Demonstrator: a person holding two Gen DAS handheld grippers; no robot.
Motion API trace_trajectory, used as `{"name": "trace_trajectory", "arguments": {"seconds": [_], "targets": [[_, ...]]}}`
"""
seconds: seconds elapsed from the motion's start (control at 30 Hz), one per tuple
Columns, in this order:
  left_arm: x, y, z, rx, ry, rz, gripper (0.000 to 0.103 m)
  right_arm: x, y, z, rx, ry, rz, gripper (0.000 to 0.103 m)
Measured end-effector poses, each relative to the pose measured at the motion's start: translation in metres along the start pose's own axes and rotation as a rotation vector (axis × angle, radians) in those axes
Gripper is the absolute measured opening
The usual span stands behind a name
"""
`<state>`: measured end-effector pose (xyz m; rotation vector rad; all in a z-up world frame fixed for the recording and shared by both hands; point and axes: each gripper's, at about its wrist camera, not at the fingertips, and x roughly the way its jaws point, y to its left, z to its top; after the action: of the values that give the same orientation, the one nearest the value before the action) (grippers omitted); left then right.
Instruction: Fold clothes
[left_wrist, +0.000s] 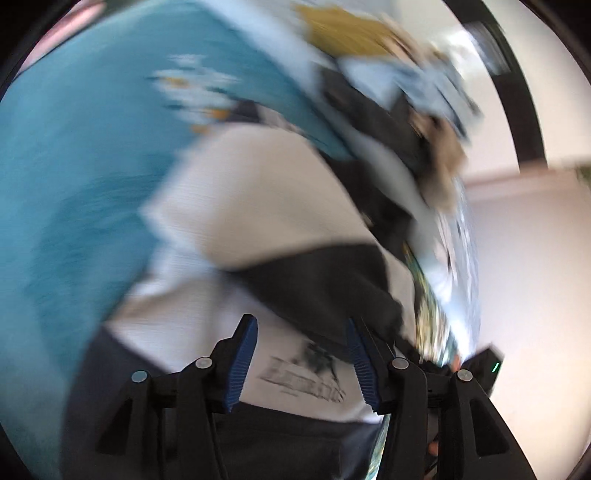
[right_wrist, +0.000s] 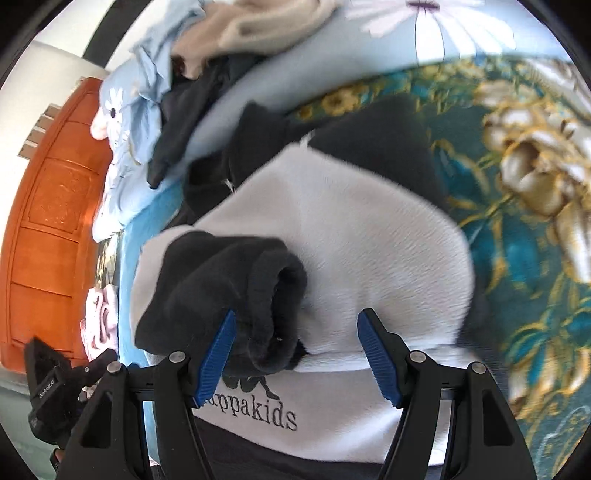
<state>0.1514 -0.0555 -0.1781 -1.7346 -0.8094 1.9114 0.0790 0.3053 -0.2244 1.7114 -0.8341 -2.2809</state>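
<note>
A white and black sweatshirt (right_wrist: 369, 240) with a "kappakids" print lies on the bed. One black sleeve (right_wrist: 229, 280) is folded over its white body. My right gripper (right_wrist: 297, 314) hovers open just above it; the sleeve's cuff sits between the jaws next to the left finger (right_wrist: 218, 354), and the right pad is clear of it. The left wrist view is blurred. There the same sweatshirt (left_wrist: 258, 192) and its black sleeve (left_wrist: 321, 280) lie under my left gripper (left_wrist: 301, 321), whose jaws stand apart over the printed white cloth with nothing pinched between them.
A pile of unfolded clothes (right_wrist: 207, 44) lies at the far side on the light blue sheet. A teal floral bedspread (right_wrist: 517, 166) covers the bed to the right. An orange wooden door (right_wrist: 48, 221) stands at the left, and pink cloth (right_wrist: 99, 317) lies by the bed's edge.
</note>
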Motion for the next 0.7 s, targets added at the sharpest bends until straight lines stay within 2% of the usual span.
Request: {"name": "trace_trajectory", "arguments": {"seconds": [0.1, 0.2, 0.27, 0.3, 0.37, 0.5, 0.53, 0.7], "targets": [[-0.018, 0.029, 0.004, -0.104, -0.047, -0.028, 0.054, 0.01, 0.001, -0.003, 0.034, 0.013, 0.025, 0.07], [-0.027, 0.039, 0.005, -0.132, -0.071, -0.031, 0.054, 0.015, 0.005, -0.002, 0.036, 0.017, 0.038, 0.07], [-0.029, 0.043, 0.005, -0.15, -0.07, -0.041, 0.054, 0.018, 0.009, -0.002, 0.051, 0.022, 0.086, 0.068], [-0.029, 0.043, 0.006, -0.153, -0.07, -0.042, 0.054, 0.019, 0.011, -0.002, 0.059, 0.024, 0.109, 0.065], [-0.031, 0.043, 0.004, -0.152, -0.068, -0.044, 0.054, 0.024, 0.013, 0.0, 0.097, 0.019, 0.109, 0.042], [-0.032, 0.049, 0.005, -0.154, -0.072, -0.05, 0.054, 0.031, 0.012, 0.007, 0.179, 0.026, 0.131, 0.031], [-0.034, 0.05, 0.005, -0.155, -0.077, -0.048, 0.054, 0.029, 0.015, 0.009, 0.178, 0.023, 0.146, 0.023], [-0.045, 0.061, 0.006, -0.177, -0.098, -0.052, 0.054, 0.005, 0.042, 0.026, 0.112, -0.023, 0.227, 0.02]]}}
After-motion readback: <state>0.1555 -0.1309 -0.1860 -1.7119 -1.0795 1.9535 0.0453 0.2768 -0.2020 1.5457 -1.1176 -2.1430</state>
